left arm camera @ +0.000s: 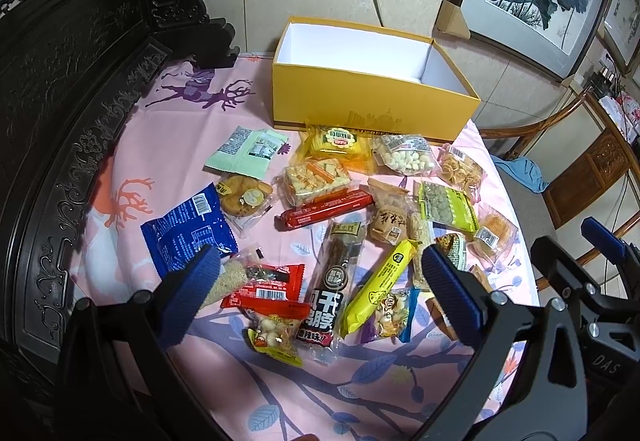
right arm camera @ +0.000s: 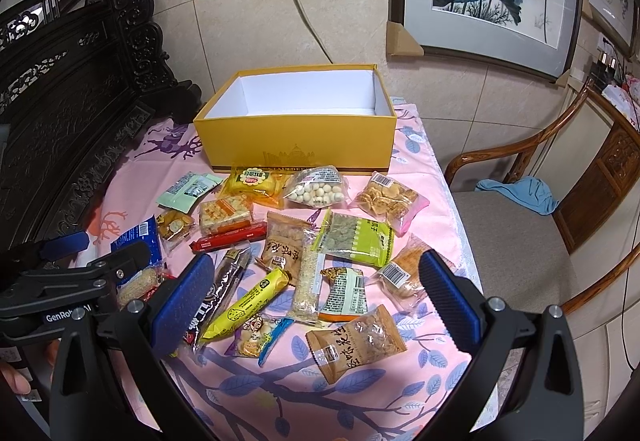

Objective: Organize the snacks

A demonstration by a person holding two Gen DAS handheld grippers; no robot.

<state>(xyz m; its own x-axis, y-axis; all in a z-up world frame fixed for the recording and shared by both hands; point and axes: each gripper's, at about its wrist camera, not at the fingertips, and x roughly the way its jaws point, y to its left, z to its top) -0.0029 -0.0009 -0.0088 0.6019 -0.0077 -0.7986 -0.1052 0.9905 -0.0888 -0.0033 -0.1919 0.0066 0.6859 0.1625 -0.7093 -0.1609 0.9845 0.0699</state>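
Both jaws gape wide and empty — the left hand-held gripper (left arm camera: 320,281) hovers over the near-left packets, the right hand-held gripper (right arm camera: 316,293) over the near-middle ones. The snacks (right arm camera: 304,241) lie scattered on the table (right arm camera: 360,393); the yellow box (right arm camera: 296,145) sits at the far edge, seemingly empty. Best move, I'd say: take a lone outer packet like the brown packet (right arm camera: 356,341) — pinch across its flat middle, lift clear, then carry it over the rim.
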